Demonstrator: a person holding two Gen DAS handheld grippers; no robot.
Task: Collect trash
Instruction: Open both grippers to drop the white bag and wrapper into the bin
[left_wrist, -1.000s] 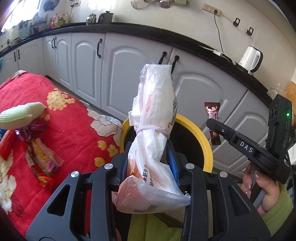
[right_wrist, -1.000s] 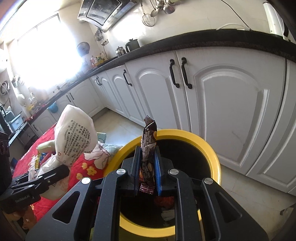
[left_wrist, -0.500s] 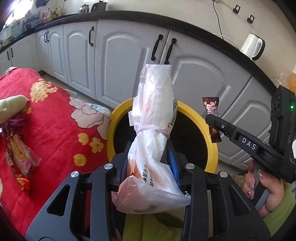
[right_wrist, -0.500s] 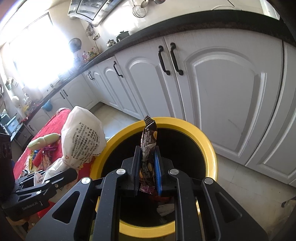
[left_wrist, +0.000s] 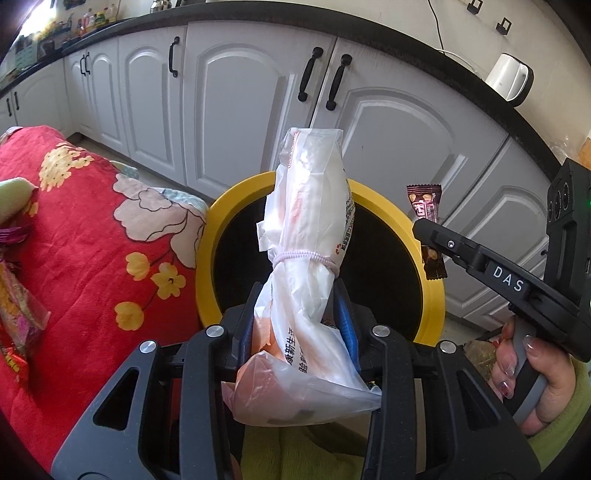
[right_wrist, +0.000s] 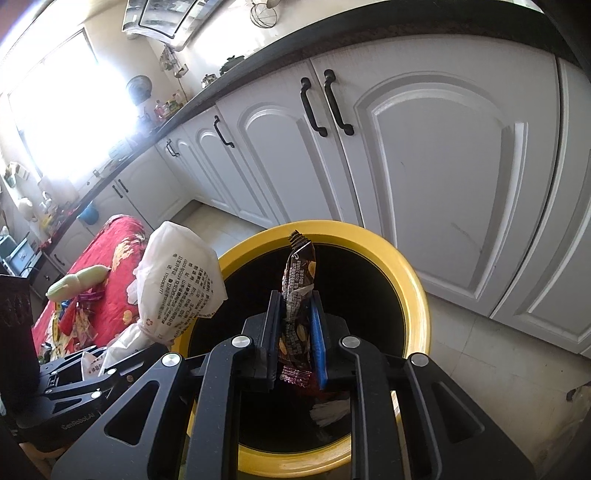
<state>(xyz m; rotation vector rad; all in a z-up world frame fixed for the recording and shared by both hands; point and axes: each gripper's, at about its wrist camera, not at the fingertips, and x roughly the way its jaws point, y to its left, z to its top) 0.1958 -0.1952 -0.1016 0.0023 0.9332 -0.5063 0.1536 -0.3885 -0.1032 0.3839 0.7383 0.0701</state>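
A yellow-rimmed black trash bin (left_wrist: 210, 258) stands on the floor in front of white cabinets. My left gripper (left_wrist: 297, 295) holds a tied white plastic bag (left_wrist: 310, 206) upright over the bin's near-left rim; its jaws are opening, with the bag still pinched between them. My right gripper (right_wrist: 295, 299) is over the bin's mouth (right_wrist: 413, 280) with a brown snack wrapper (right_wrist: 299, 266) standing between its pads. Its jaws are opening too, and the wrapper is still held. The left wrist view shows that wrapper (left_wrist: 424, 201) above the bin's right rim. Some trash lies in the bin's bottom.
A table under a red floral cloth (left_wrist: 92, 240) is left of the bin, with colourful wrappers (left_wrist: 22, 306) and a pale green packet (right_wrist: 77, 282) on it. White cabinet doors (left_wrist: 240, 110) close off the back. A hand (left_wrist: 532, 369) grips the right tool.
Both grippers have sunk toward the bin, which now fills more of each view. The right jaws stand a little wider around the wrapper. Bag and wrapper have not slipped.
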